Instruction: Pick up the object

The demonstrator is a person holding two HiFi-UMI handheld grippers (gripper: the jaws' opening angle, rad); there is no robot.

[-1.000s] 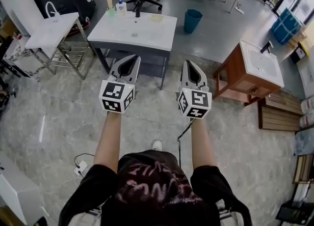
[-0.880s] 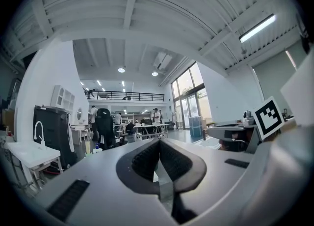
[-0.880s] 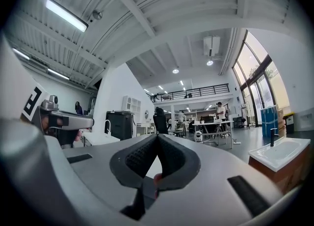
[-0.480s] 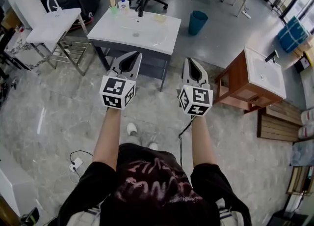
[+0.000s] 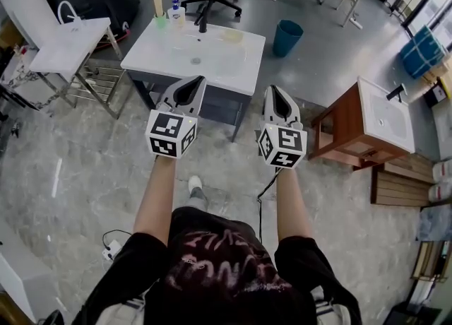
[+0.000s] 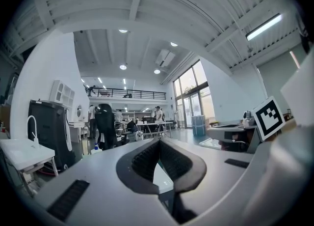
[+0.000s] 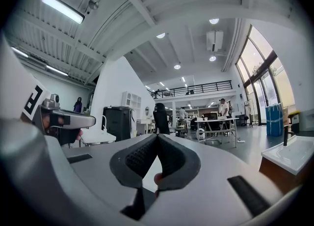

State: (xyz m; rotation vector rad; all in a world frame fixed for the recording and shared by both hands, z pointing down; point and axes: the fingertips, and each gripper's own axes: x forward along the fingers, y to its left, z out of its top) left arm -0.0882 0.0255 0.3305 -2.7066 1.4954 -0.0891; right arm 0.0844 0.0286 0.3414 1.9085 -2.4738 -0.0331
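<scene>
Closer than a second ago, the white desk (image 5: pixel 233 62) with its sink now lies just ahead of both jaw tips. On its far edge stand a bottle (image 5: pixel 176 13) and a green cup (image 5: pixel 162 20), with a yellow bar (image 5: pixel 232 34) further right; which one is the object cannot be told. The left hand-held gripper (image 5: pixel 200 78) and right hand-held gripper (image 5: pixel 272 89) are both fully closed on nothing, held side by side short of the desk. A teal bin (image 5: pixel 287 37) stands beyond the desk and a wooden cabinet (image 5: pixel 349 136) to its right.
</scene>
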